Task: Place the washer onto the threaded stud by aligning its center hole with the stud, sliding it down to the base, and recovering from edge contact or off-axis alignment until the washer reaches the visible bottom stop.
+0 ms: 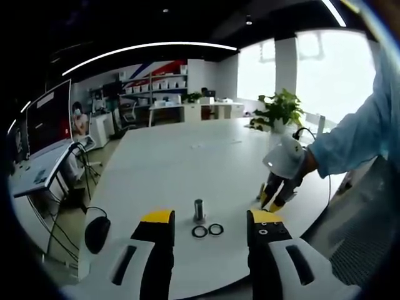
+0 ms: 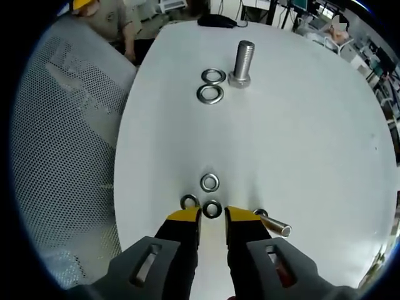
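My right gripper [image 2: 212, 219] sits low over the white table [image 2: 300, 144], jaws a narrow gap apart, holding nothing, tips just short of a washer [image 2: 212, 209] that lies flat dead ahead between them. 2 more washers lie close by, 1 slightly further out [image 2: 209, 182] and 1 at my left tip [image 2: 189, 202]; a small bolt [image 2: 275, 225] lies on its side beside my right tip. The threaded stud [image 2: 241, 62] stands upright well ahead, axis vertical, with 2 washers [image 2: 212, 85] flat on the table just beside its base, none on it. My left gripper [image 1: 209, 224] hangs with jaws wide apart, empty, the stud [image 1: 199, 210] between and just beyond its tips. I judge the right is nearer a loose washer, the left nearer the stud.
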A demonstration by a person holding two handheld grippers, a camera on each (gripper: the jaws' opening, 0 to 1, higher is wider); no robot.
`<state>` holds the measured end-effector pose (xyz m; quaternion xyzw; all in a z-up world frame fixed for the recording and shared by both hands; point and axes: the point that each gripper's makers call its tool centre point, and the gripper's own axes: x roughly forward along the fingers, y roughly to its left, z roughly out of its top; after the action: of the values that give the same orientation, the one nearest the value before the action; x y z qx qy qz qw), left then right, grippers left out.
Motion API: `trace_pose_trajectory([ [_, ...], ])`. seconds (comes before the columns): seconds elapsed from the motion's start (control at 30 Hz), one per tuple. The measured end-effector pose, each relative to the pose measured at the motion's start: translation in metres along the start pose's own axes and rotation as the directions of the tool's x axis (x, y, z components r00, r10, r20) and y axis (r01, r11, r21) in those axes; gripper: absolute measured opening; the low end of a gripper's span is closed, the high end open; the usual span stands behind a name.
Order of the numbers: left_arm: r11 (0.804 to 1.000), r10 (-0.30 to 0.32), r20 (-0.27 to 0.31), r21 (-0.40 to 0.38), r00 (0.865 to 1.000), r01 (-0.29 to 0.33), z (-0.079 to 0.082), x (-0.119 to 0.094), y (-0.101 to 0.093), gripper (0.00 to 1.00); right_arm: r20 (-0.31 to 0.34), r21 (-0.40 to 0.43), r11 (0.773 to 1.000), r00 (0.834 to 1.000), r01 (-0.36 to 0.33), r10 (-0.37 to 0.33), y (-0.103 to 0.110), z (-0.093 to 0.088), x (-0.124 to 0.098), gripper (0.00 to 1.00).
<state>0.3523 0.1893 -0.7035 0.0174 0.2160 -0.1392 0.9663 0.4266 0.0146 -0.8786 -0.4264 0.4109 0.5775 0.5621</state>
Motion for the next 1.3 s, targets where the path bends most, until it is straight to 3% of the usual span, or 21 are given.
trace_pose_trajectory([
  [0.8,1.000,0.000,-0.003,0.002,1.000,0.000,0.000,0.000,0.000,0.44,0.005,0.001,1.000,1.000,0.006,-0.006,-0.002,0.000,-0.001,0.14],
  [1.3,1.000,-0.002,-0.010,0.005,1.000,0.003,-0.001,0.001,-0.001,0.44,0.023,0.017,1.000,1.000,0.004,-0.005,-0.005,-0.005,-0.018,0.14],
])
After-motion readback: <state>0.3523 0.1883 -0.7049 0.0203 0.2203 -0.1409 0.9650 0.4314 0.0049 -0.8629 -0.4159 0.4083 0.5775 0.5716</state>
